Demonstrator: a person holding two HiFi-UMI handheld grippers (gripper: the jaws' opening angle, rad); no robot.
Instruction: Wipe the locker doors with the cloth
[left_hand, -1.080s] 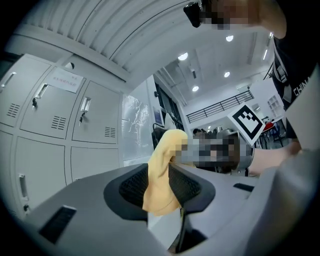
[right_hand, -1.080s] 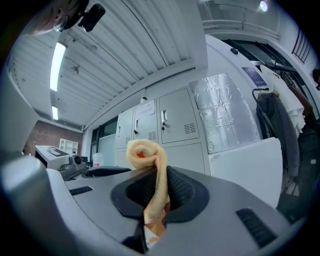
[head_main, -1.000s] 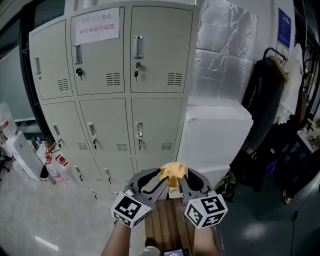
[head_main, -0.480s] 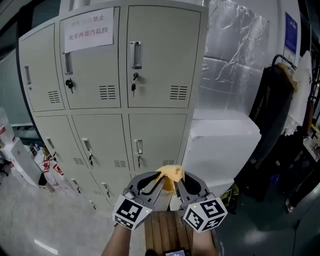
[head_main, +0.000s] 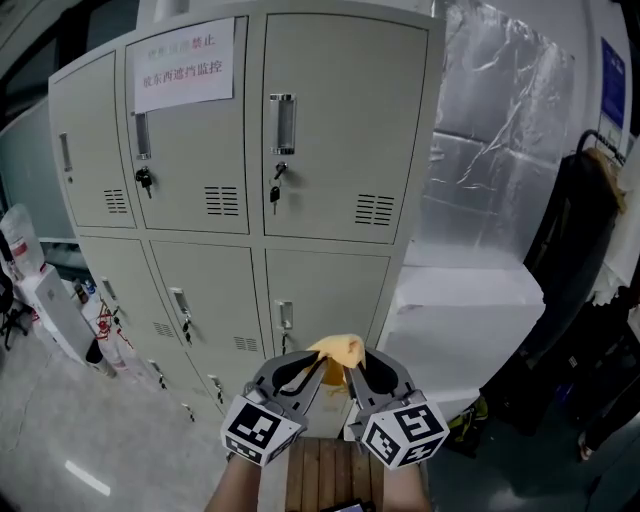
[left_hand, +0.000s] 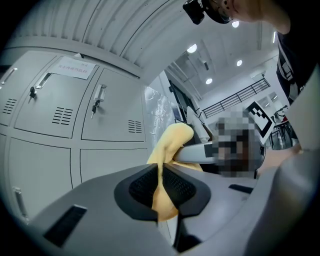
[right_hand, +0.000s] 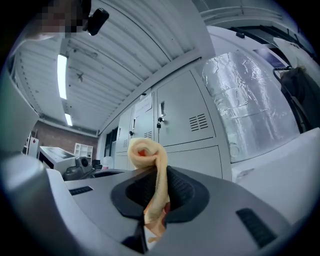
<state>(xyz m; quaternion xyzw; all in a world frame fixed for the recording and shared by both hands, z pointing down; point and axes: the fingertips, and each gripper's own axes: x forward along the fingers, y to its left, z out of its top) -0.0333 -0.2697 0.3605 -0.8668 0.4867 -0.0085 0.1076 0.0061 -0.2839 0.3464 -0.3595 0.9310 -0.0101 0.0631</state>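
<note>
Grey-beige steel lockers (head_main: 340, 120) fill the left and middle of the head view. They stand larger and nearer than a second ago, and the top row now takes up more of the picture. Crinkled silver foil sheeting (head_main: 500, 150) covers the wall to their right, with a white block (head_main: 470, 320) below it. The dark coats at the far right have slid closer to the edge than before. A paper notice (head_main: 183, 62) is stuck across the top of two upper doors, and keys (head_main: 275, 193) hang from the lock of the upper right door.

Low in the middle, over a strip of slatted wood (head_main: 320, 480), the left tool (head_main: 318, 360) and right tool (head_main: 352, 364) stay side by side. They are a little lower in view than earlier and well short of the doors. The yellow cloth (head_main: 338, 350) is still bunched between their tips, touching no door. In the left gripper view the left tool (left_hand: 161, 186) is pressed together on a fold of the cloth (left_hand: 169, 147). The right gripper view shows the right tool (right_hand: 157, 196) pinching another fold, and the cloth (right_hand: 149, 160) curls into a roll above its tips.
</note>
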